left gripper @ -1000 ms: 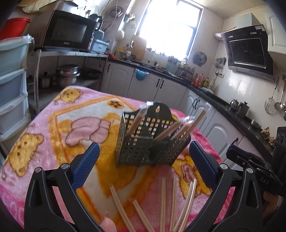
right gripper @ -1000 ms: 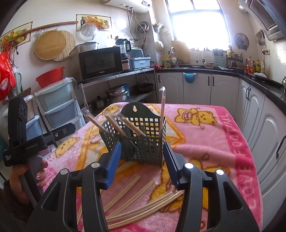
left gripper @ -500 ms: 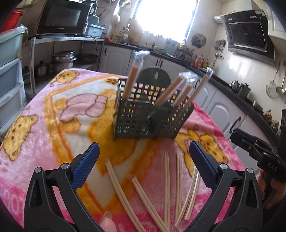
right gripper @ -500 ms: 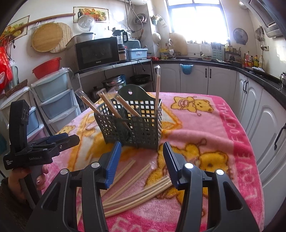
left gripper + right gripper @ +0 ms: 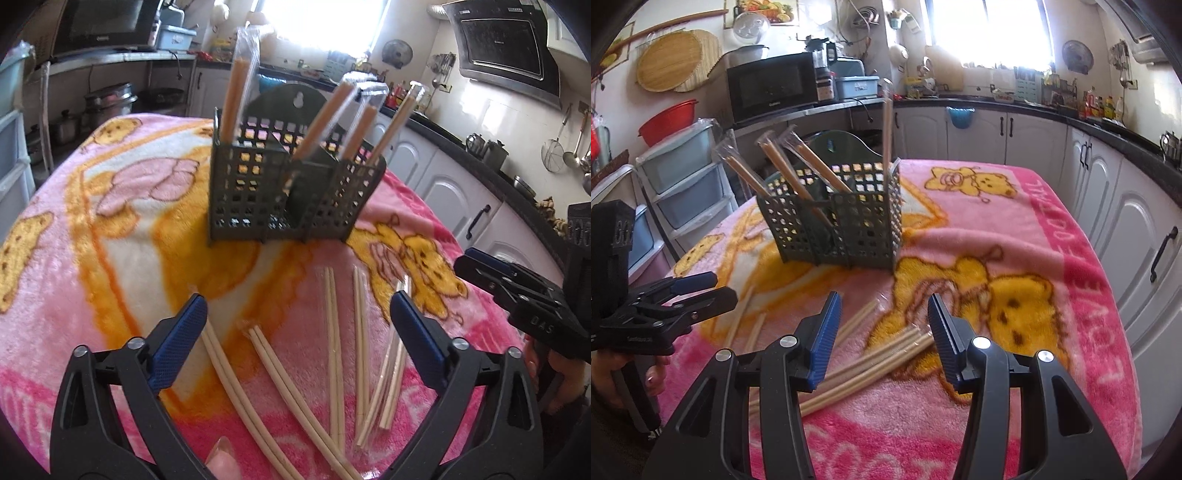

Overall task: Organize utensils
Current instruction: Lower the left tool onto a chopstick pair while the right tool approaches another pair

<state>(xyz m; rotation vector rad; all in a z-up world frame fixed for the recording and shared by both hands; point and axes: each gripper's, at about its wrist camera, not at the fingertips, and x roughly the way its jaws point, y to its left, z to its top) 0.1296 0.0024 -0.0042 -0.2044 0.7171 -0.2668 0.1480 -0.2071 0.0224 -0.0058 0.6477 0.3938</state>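
Pale wooden chopstick pairs (image 5: pixel 334 354), some in clear plastic sleeves, lie loose on a pink fleece blanket with yellow bear cartoons (image 5: pixel 110 258), fanned out in the near foreground. Seen from the left wrist, several pairs lie between and just beyond the blue-padded tips of the left gripper (image 5: pixel 297 326), whose jaws have just been closing a little yet stand wide apart, gripping nothing. Seen from the right wrist, a bundle of the same pairs (image 5: pixel 871 354) lies below the right gripper (image 5: pixel 882 325), whose blue pads are parted about halfway and hold nothing; whether they touch the sticks cannot be told.

Beyond the loose sticks stands a dark grey plastic lattice utensil basket (image 5: pixel 258 192) with a rounded hanging tab, well apart from both grippers. Four sleeved chopstick pairs (image 5: pixel 321 122) already stand in it, one nearly upright in a corner and three leaning outward. Nothing lies between the grippers and the loose pairs.

The loose sticks run mostly lengthwise away from the left gripper toward the basket, their far ends spread slightly; from the right wrist they run diagonally, up to the right. A black microwave (image 5: pixel 772 90) sits on a shelf behind.
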